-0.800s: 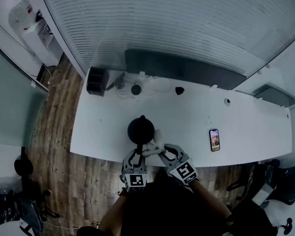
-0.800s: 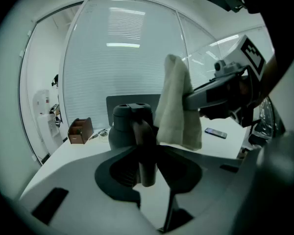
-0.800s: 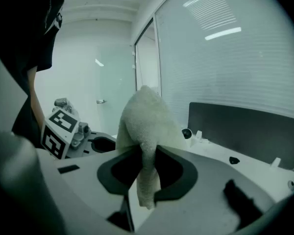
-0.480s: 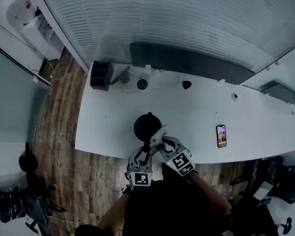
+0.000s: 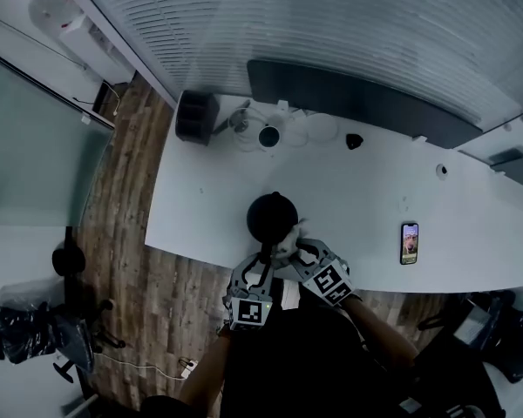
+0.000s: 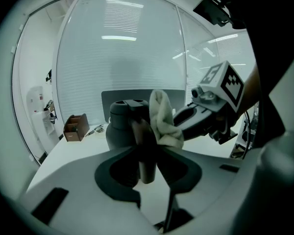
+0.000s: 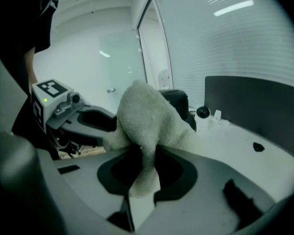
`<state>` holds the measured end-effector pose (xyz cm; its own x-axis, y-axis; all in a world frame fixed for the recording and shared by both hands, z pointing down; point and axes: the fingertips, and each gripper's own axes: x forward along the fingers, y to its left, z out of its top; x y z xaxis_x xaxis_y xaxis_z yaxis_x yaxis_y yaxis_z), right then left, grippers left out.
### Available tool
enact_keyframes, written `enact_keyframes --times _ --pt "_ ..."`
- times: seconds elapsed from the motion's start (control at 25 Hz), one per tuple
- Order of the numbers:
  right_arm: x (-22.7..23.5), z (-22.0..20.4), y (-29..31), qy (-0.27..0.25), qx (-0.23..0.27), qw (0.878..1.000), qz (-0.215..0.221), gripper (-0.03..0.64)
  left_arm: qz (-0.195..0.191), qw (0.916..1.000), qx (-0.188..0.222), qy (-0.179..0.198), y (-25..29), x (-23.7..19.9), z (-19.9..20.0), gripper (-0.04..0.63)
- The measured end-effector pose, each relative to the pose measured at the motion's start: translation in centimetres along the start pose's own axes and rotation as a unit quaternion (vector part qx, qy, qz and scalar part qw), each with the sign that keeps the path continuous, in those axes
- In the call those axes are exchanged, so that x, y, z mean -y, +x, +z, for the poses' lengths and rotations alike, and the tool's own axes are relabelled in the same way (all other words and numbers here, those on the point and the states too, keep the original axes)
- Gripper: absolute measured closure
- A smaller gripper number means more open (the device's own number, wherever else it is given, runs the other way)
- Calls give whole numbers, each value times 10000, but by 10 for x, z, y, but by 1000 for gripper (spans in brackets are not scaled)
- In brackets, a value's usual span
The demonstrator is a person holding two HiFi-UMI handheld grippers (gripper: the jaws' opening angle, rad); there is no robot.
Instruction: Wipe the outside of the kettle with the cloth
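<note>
The dark kettle [image 5: 272, 214] stands near the white table's front edge, its handle [image 5: 265, 252] pointing toward me. My left gripper [image 5: 262, 266] is shut on that handle; in the left gripper view the handle [image 6: 146, 148] stands upright between the jaws of the left gripper [image 6: 148, 155]. A pale cloth [image 5: 288, 241] is bunched in my right gripper [image 5: 295, 252], which is shut on it. The cloth lies against the kettle's near right side, by the handle. From the right gripper view, the cloth [image 7: 147, 124] hides most of the kettle [image 7: 178, 101] above the right gripper [image 7: 146, 163].
A phone [image 5: 409, 243] lies at the table's right. At the back left are a black box [image 5: 196, 117], a round device [image 5: 268, 136] with cables and a small black object [image 5: 354, 141]. A dark panel [image 5: 357, 101] runs along the table's far edge. Wooden floor [image 5: 126, 207] lies left.
The head view has shifted, so everything sits further right in the picture. The cloth in the right gripper has come slightly closer to the kettle's side. The left gripper stays on the handle.
</note>
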<state>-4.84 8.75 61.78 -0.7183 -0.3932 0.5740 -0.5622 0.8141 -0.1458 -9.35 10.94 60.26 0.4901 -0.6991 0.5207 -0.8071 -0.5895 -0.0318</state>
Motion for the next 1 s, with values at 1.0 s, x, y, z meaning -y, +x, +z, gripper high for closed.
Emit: enact_keyframes --times 1.0 --pt "12 28 -38 -948 -164 9947 369 546 257 9994 -182 -125 -1 -1 -4 474"
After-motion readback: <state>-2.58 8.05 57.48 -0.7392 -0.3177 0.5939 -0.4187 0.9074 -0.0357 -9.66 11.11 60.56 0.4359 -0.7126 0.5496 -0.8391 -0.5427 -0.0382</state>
